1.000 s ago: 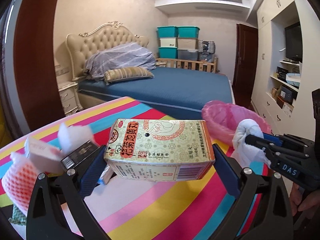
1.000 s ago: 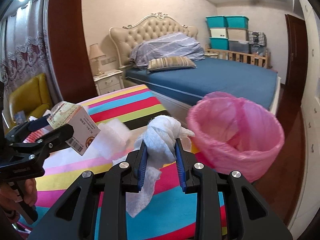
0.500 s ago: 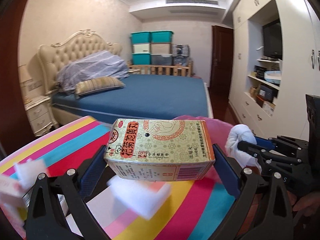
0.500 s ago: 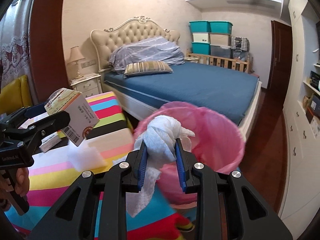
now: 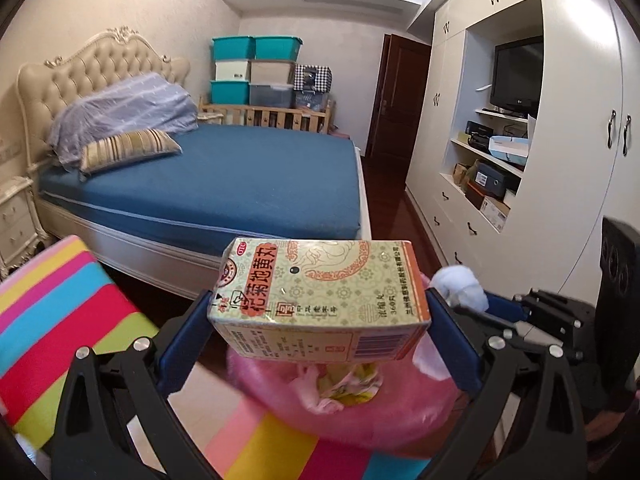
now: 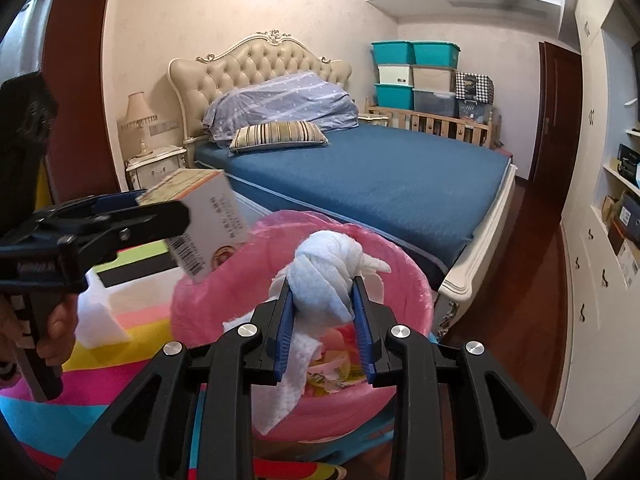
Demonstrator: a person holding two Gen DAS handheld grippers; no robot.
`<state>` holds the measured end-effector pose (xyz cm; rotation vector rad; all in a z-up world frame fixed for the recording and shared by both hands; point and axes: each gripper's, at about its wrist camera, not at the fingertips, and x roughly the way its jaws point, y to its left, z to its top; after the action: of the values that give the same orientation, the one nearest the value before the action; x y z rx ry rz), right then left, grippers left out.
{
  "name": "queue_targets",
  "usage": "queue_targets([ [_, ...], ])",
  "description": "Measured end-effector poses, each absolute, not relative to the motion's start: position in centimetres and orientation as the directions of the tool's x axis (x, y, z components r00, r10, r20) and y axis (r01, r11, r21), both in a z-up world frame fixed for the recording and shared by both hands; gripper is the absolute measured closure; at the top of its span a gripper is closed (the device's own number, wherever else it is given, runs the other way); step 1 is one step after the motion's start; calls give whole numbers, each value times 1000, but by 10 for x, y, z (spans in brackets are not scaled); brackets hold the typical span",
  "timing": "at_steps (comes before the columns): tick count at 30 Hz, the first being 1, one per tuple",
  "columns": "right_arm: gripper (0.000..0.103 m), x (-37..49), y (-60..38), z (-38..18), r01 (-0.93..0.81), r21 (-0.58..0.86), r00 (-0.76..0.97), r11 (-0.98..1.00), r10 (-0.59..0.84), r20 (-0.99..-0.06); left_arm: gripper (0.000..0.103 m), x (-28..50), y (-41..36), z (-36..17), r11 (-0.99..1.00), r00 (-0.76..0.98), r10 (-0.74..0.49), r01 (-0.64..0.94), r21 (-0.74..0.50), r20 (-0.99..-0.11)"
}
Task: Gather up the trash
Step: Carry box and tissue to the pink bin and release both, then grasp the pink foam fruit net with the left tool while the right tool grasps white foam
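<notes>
My left gripper [image 5: 320,312] is shut on a beige medicine carton [image 5: 320,296] with red Chinese print, held lengthwise above the pink-lined trash bin [image 5: 360,420]. The carton also shows in the right wrist view [image 6: 204,216], over the bin's left rim. My right gripper [image 6: 324,296] is shut on a knotted white tissue wad [image 6: 324,276] and holds it above the bin's opening [image 6: 400,256]. The tissue wad shows in the left wrist view [image 5: 460,284], right of the carton. Crumpled wrappers [image 6: 332,368] lie inside the bin.
A rainbow-striped table [image 5: 52,320] lies at the left, with a white foam piece [image 6: 100,316] on it near the bin. A blue bed [image 6: 380,184] stands beyond the bin. White cabinets [image 5: 500,160] line the right wall.
Both grippers have swung right, off the striped table, and now hold the carton and the tissue wad over the pink bin. Both grips are unchanged.
</notes>
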<state>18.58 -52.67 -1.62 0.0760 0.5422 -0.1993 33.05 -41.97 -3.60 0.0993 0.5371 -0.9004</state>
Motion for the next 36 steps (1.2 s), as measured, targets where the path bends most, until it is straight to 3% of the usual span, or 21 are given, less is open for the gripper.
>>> queue_targets([
  [2, 65, 189, -531, -24, 213, 18, 826, 977, -170, -537, 5, 338, -431, -40, 613, 475, -727, 774, -157, -496],
  [4, 40, 191, -533, -29, 228, 21, 820, 973, -180, -543, 5, 342, -439, -42, 613, 470, -724, 774, -159, -505],
  [15, 40, 168, -518, -30, 224, 61, 829, 973, -158, -537, 5, 317, -401, -36, 668, 558, -670, 741, -71, -490],
  [36, 29, 207, -348, -32, -130, 84, 799, 988, 154, -581, 5, 231, -127, -50, 923, 796, -304, 381, 43, -524],
])
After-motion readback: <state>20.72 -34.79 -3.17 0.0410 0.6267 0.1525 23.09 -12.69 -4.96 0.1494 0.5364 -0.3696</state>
